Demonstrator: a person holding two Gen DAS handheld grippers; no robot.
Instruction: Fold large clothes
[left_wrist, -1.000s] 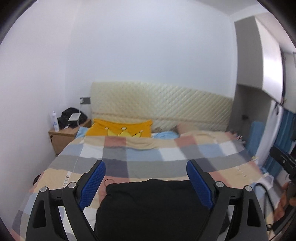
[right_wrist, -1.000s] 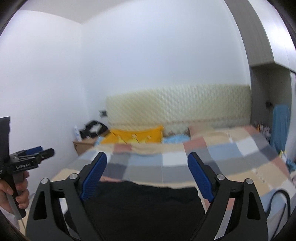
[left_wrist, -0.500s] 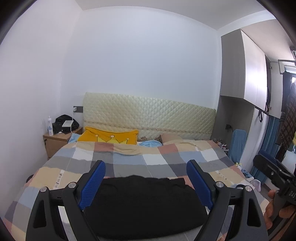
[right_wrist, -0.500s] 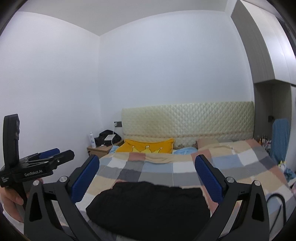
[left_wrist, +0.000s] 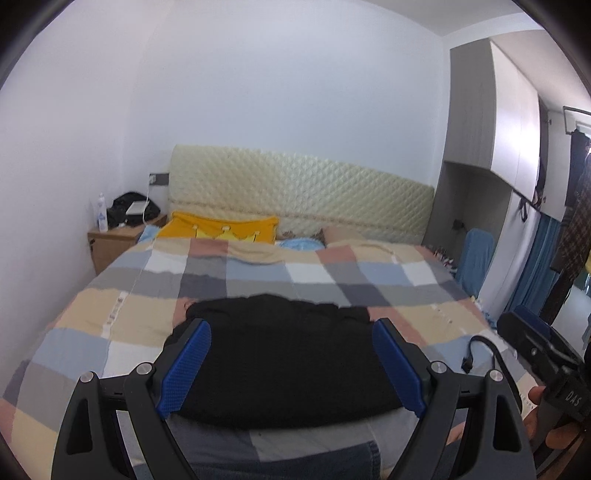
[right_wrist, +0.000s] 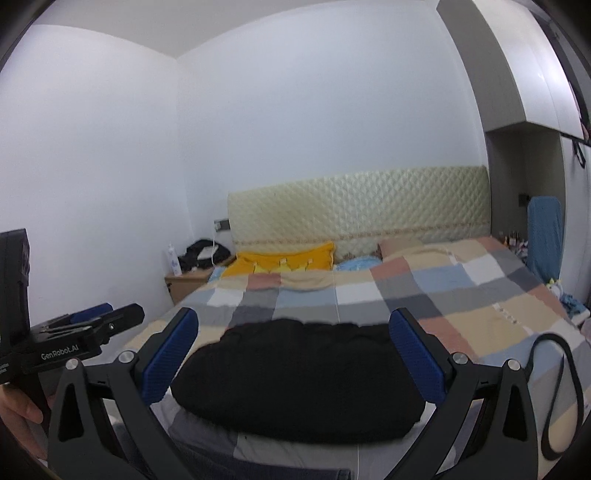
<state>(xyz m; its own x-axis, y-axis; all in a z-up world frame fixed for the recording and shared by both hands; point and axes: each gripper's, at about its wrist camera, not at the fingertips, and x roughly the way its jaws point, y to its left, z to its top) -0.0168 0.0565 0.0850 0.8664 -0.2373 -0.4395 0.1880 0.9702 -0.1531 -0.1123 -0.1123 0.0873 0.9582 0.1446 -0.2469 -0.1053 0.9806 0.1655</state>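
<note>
A black garment lies folded in a flat bundle near the foot of the bed, on the checked bedspread. It also shows in the right wrist view. My left gripper is open and empty, held above and in front of the garment. My right gripper is open and empty too, back from the bed's foot edge. Each gripper shows at the edge of the other's view: the right one and the left one.
A yellow pillow and a blue one lie by the quilted headboard. A wooden nightstand with a bottle and a black bag stands left. A black cable lies on the bed's right side. Wardrobes stand right.
Both grippers have pulled back and risen from the garment, so the whole bundle and more of the room show. Both stay open.
</note>
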